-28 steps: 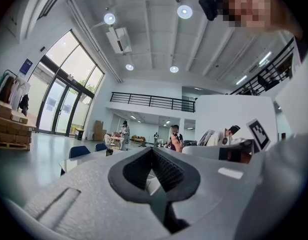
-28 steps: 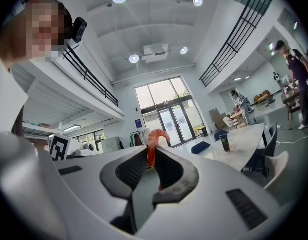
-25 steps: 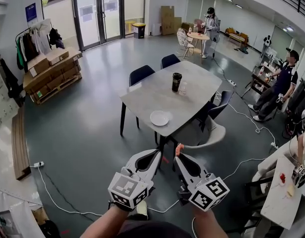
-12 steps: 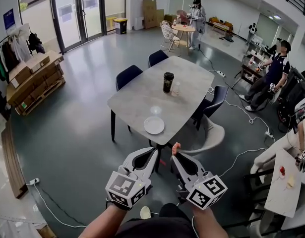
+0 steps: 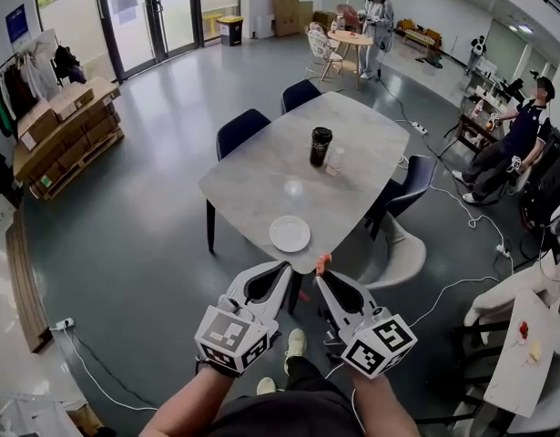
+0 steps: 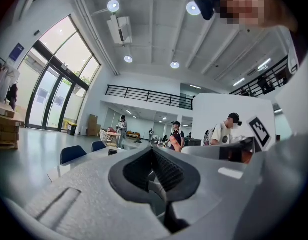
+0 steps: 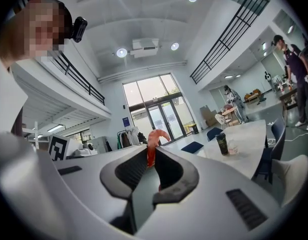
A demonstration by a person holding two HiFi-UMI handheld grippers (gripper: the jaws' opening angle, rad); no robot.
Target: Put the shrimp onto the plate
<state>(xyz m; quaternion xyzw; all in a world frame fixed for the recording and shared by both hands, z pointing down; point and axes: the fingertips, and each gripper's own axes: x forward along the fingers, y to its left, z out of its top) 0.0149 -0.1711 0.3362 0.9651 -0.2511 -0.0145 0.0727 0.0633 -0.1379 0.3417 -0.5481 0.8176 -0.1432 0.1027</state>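
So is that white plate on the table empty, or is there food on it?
Empty: the plate shows only bare white. The shrimp is pinched in the right claw, not on it.

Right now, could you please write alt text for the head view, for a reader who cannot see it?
The right gripper holds an orange shrimp at its tips, short of a grey table with an empty white plate near its close edge. The left gripper is shut and empty beside it; a dark cup stands farther back.
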